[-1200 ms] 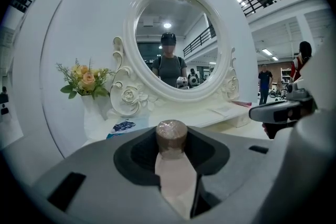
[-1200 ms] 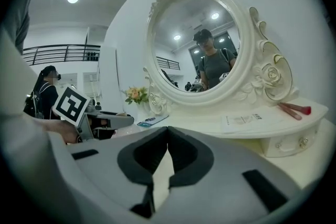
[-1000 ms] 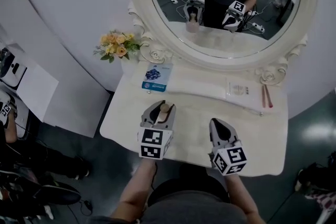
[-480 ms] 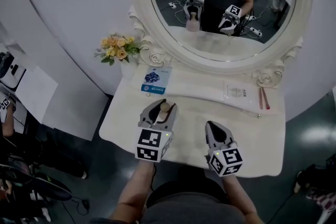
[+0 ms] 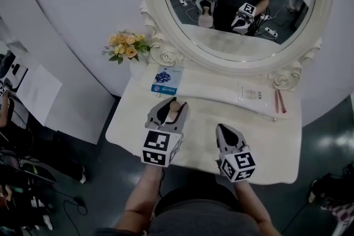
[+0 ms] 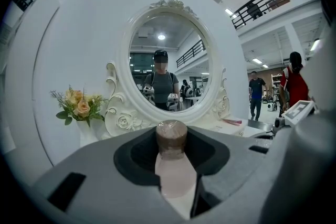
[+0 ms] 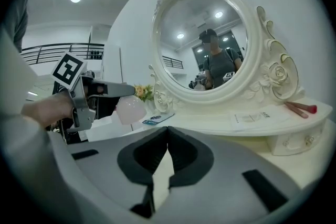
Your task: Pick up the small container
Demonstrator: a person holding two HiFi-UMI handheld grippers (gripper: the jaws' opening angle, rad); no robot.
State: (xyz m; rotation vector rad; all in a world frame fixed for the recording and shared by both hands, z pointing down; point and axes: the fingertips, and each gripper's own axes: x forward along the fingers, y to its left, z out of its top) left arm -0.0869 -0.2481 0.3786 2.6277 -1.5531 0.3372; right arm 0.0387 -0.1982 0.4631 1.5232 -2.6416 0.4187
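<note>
The small container [image 5: 173, 108], a pale pink bottle with a brown cap, is off the white dressing table [image 5: 276, 143] and upright between the jaws of my left gripper [image 5: 170, 113]. In the left gripper view the container [image 6: 172, 162] fills the gap, and the left gripper [image 6: 173, 170] is shut on its body with the cap above the jaws. The right gripper view shows the same container [image 7: 130, 109] hanging under the left gripper [image 7: 97, 91]. My right gripper [image 5: 225, 133] hovers over the table's front right. Its jaws [image 7: 167, 157] meet with nothing between them.
A big oval mirror [image 5: 243, 3] in an ornate white frame stands at the back. A vase of flowers [image 5: 126, 46] is at the back left. On the table lie a blue card [image 5: 166, 80], a white leaflet [image 5: 252, 94] and pink sticks [image 5: 280, 101]. The table's front edge is just below both grippers.
Both grippers hold nearly the same places over the table. The left one still grips the container. The head view has shifted a little.
</note>
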